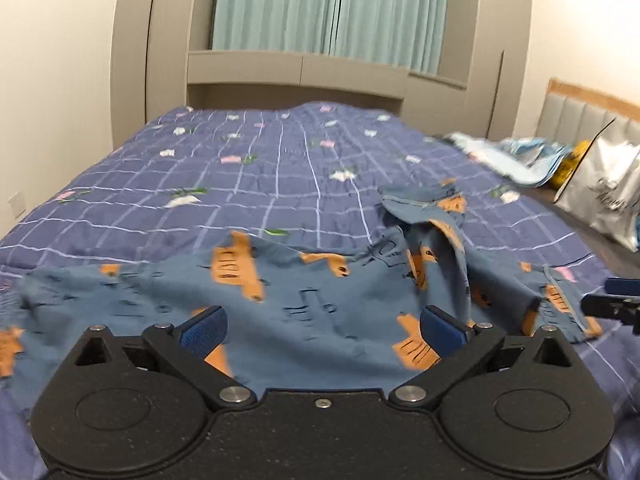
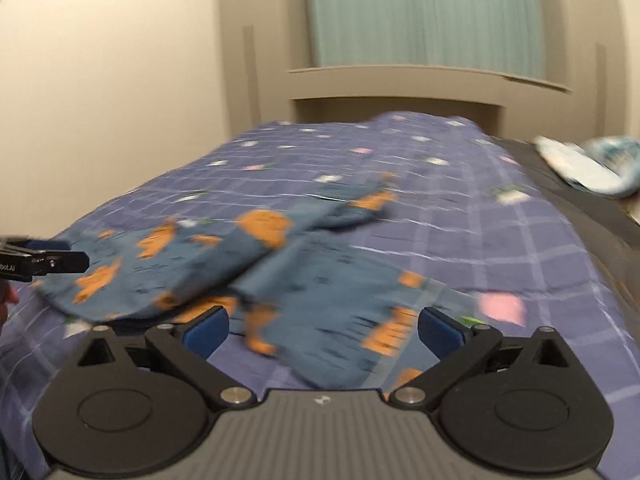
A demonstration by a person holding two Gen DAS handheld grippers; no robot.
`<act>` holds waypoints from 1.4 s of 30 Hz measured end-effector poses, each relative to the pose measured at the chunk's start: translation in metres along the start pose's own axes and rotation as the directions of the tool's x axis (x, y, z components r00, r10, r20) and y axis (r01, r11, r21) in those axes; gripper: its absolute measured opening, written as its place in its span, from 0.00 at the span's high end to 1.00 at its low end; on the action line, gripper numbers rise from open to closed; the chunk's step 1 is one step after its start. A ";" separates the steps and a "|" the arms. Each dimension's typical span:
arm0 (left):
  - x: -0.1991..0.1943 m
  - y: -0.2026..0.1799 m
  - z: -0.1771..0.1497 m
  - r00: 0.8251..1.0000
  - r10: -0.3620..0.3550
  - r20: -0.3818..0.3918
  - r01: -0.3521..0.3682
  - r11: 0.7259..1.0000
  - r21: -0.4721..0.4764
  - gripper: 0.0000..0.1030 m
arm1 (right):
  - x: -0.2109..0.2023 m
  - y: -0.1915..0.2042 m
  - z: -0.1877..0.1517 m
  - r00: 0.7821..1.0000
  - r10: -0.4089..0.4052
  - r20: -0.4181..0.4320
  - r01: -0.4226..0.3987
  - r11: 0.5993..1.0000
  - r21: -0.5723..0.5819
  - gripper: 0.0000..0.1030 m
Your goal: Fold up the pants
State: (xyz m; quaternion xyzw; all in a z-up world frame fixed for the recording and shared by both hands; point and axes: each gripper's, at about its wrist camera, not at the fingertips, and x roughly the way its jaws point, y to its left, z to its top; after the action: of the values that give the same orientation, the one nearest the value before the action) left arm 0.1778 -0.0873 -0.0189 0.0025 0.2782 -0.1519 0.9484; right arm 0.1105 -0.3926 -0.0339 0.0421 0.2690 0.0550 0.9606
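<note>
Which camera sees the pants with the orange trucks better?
The left wrist view: there the pants look sharper and spread wide across the quilt. The right wrist view shows them too, but blurry, bunched, partly behind the gripper.

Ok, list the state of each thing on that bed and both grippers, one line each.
pants: rumpled, unfolded, lying on the bedspread
left gripper: open, holding nothing
right gripper: open, holding nothing
bedspread: spread over the bed
curtains: drawn shut
light blue cloth: heaped at the bed's far right edge

Left hand-held gripper (image 1: 323,326), right hand-held gripper (image 2: 323,328): jaws spread wide.
</note>
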 end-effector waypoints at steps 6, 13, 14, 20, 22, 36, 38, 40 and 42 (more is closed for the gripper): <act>0.036 -0.037 0.006 0.996 0.057 -0.064 -0.052 0.996 0.079 0.01 | 0.033 -0.058 0.011 0.994 0.030 -0.109 -0.007 0.980 0.201 0.06; 0.044 -0.030 0.002 0.992 0.081 -0.097 -0.076 0.995 0.058 0.01 | 0.055 -0.073 0.015 0.985 0.037 -0.166 -0.005 0.982 0.188 0.70; 0.045 -0.028 0.002 0.991 0.084 -0.103 -0.079 0.996 0.052 0.01 | 0.055 -0.075 0.017 0.986 0.041 -0.163 -0.011 0.984 0.180 0.79; 0.043 -0.024 0.005 0.993 0.064 -0.095 -0.061 0.998 0.034 0.01 | 0.046 -0.078 0.043 0.990 -0.036 -0.136 0.039 0.999 0.018 0.94; 0.039 -0.023 0.006 0.996 0.039 -0.084 -0.037 0.999 0.021 0.01 | 0.043 -0.081 0.058 0.990 -0.072 -0.120 0.066 0.996 -0.055 0.94; 0.030 -0.052 0.007 0.980 -0.198 -0.017 0.198 0.978 0.057 0.01 | 0.100 -0.097 0.049 0.950 -0.155 -0.272 0.095 0.970 -0.223 0.80; 0.033 -0.057 0.008 0.979 -0.203 -0.023 0.204 0.976 0.074 0.01 | 0.095 -0.100 0.052 0.952 -0.160 -0.261 0.106 0.972 -0.207 0.47; 0.038 -0.062 0.009 0.980 -0.194 -0.032 0.196 0.977 0.080 0.01 | 0.091 -0.100 0.063 0.959 -0.143 -0.243 0.094 0.974 -0.204 0.29; 0.042 -0.065 0.009 0.982 -0.185 -0.034 0.188 0.979 0.076 0.01 | 0.092 -0.095 0.081 0.969 -0.103 -0.226 0.060 0.979 -0.193 0.23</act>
State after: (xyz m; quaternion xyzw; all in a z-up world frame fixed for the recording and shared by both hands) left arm 0.1974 -0.1623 -0.0282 0.0158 0.2838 -0.2509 0.9253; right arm 0.2392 -0.4792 -0.0227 -0.0649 0.3758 0.0446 0.9234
